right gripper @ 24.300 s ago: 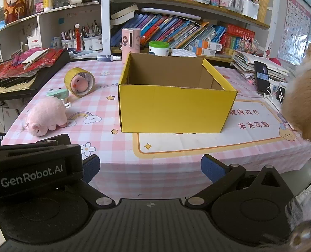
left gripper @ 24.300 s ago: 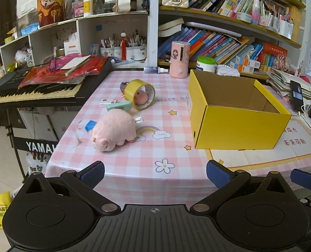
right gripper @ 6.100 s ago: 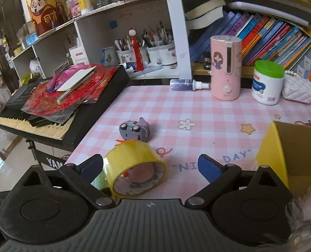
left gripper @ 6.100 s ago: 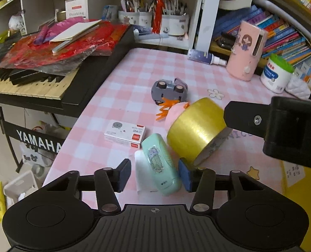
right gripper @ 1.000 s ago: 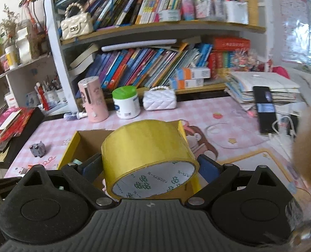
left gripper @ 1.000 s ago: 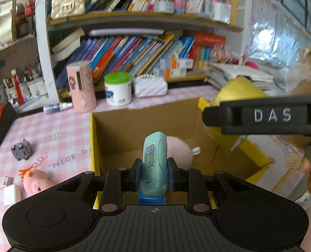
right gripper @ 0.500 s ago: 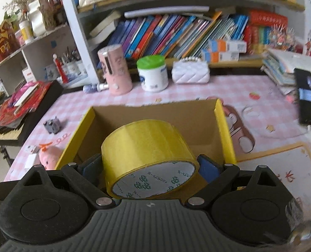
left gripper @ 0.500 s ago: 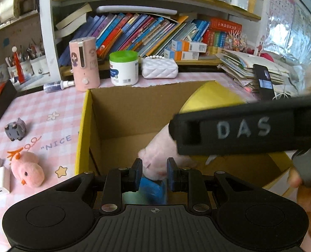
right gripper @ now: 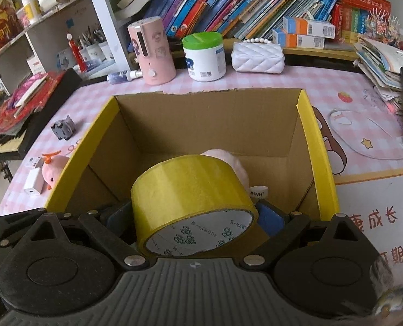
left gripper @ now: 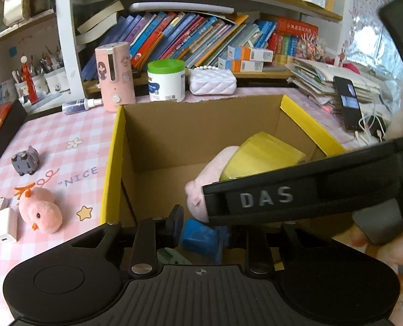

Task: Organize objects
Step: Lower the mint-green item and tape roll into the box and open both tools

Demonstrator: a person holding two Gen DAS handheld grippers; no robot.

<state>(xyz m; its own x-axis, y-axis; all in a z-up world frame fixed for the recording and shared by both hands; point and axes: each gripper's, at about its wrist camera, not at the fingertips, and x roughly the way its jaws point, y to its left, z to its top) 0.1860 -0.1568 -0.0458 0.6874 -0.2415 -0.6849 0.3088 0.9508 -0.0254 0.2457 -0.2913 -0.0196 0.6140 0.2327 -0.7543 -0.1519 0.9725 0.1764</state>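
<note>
Inside the yellow cardboard box (right gripper: pixel 321 146) on the checked worktop (right gripper: pixel 345 87), the right tongs (right gripper: pixel 194 214) pinch a glossy yellow tape roll (right gripper: pixel 190 190) beside a fuzzy pink plush (left gripper: pixel 215 168), while the left tongs (left gripper: pixel 204 225) stand parted.

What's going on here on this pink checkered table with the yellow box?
A person is tidying loose items into the yellow cardboard box. The right hand-held gripper holds a roll of yellow packing tape over the box, above a pink plush pig already inside. The left hand-held gripper is lowered into the box, fingers apart. A pink plush chick, a grey toy car and a white charger are on the table outside the box.
</note>
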